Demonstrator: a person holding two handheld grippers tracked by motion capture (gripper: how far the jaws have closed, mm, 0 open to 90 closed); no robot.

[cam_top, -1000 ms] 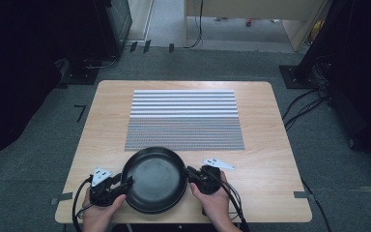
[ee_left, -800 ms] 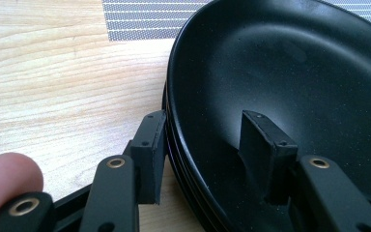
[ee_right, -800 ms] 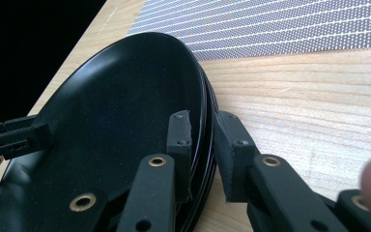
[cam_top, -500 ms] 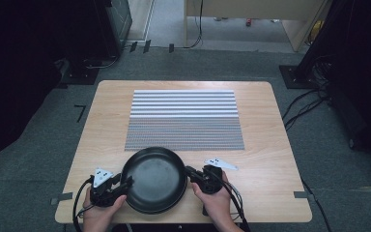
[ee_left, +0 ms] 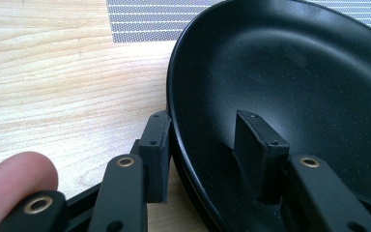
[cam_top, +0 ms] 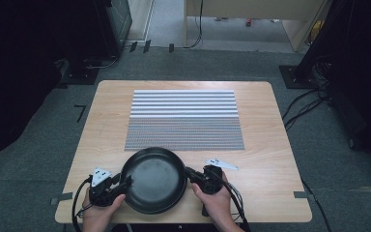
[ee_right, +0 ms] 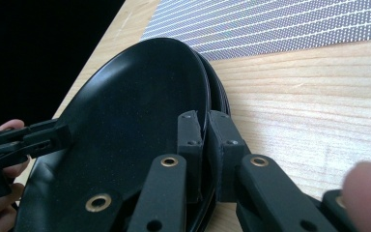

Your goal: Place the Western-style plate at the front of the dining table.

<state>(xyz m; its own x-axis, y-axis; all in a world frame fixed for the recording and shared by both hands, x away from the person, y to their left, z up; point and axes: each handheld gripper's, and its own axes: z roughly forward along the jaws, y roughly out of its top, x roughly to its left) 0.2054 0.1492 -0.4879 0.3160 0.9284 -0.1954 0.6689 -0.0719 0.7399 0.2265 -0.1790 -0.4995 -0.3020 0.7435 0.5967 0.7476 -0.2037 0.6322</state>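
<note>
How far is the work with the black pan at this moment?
Done: the right gripper is clamped on the rim of the round black pan. In hand: the left gripper straddles the opposite rim, one jaw inside, not yet pinching. Left: lifting; the pan sits before the striped woven mat.

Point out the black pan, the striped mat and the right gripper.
black pan (cam_top: 152, 179), high view, middle of its inner base.
striped mat (cam_top: 183, 118), high view, its centre.
right gripper (ee_right: 205, 140), right gripper view, between its fingertips at the pan rim.

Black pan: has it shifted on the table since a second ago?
No. The black pan sits in the same spot, its far rim just overlapping the striped mat's near edge as before.
</note>
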